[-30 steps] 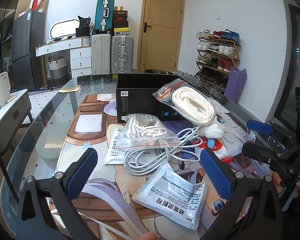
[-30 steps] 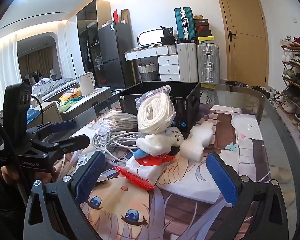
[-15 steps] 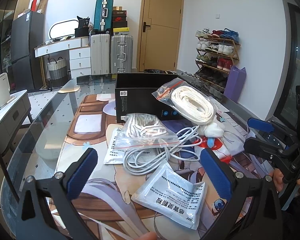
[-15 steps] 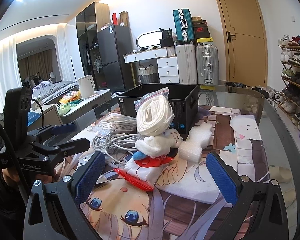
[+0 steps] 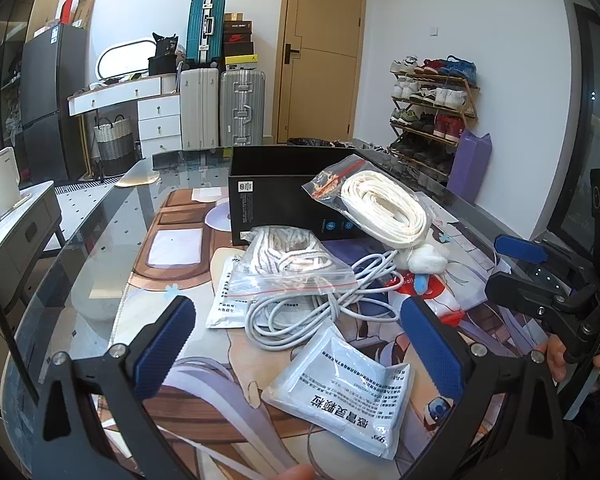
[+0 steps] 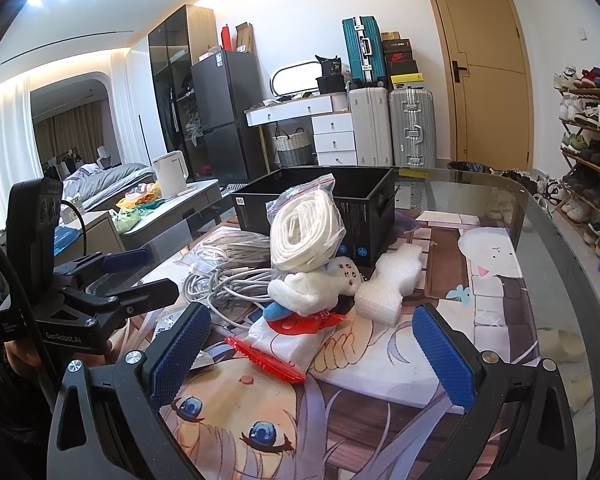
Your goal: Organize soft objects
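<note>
Both my tools are spread wide and hold nothing: my left gripper [image 5: 300, 344] frames the lower part of its view, my right gripper [image 6: 316, 352] the lower part of its own. As far as I can judge, the sorting has not started; the black box [image 5: 276, 196] at centre frame stands open, I cannot see its floor, and every soft thing lies outside it on the glass table [image 5: 100, 240]. Counting them: two zip bags, one with flat white strap [image 5: 384, 208] leaning against the box at upper centre, one with striped cord [image 5: 296, 260] just left of it; one loose coil of white cable [image 5: 300, 312] under the cord bag; two white printed sachets, one [image 5: 340, 392] between my left fingers at lower centre and one [image 5: 224, 300] half tucked beneath the cord bag; one small white plush toy [image 6: 312, 284] at centre of the right view, sitting on a red-edged packet [image 6: 284, 340]; one white foam piece [image 6: 388, 280] just right of the toy. All of these are left to put away.
</note>
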### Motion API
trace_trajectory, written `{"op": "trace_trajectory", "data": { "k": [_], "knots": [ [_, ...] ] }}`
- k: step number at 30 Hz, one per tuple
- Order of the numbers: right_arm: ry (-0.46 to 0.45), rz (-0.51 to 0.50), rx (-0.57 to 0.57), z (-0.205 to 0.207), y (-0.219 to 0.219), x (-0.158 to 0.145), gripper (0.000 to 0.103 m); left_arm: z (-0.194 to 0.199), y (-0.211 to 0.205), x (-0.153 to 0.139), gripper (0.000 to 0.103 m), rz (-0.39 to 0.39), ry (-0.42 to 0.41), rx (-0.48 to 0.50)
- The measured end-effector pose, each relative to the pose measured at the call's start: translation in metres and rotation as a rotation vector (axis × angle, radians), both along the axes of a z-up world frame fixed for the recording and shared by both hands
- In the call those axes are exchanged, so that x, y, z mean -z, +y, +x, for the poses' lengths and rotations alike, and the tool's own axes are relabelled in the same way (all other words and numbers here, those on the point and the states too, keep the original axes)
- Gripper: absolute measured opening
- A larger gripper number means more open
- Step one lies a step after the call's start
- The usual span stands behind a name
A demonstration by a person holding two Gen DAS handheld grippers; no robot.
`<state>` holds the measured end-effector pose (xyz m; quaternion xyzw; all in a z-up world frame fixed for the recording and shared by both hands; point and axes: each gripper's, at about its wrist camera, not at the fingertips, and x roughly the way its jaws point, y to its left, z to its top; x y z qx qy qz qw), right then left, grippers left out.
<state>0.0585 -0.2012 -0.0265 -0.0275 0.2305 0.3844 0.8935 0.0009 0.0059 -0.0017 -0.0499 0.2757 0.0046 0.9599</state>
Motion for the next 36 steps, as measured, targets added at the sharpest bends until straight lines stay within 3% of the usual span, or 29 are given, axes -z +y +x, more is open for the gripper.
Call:
{"op": "trace_trajectory", "data": {
  "k": [11, 36],
  "knots": [
    [-0.002, -0.034, 0.015, 0.000, 0.006, 0.002, 0.102, 0.001, 0.002, 0.000, 0.103, -0.021, 0.012, -0.007],
    [0.031, -0.145, 0.064, 0.014, 0.021, 0.007, 0.102, -0.006, -0.009, -0.002, 0.103, 0.061, 0.054, 0.025]
  ]
}}
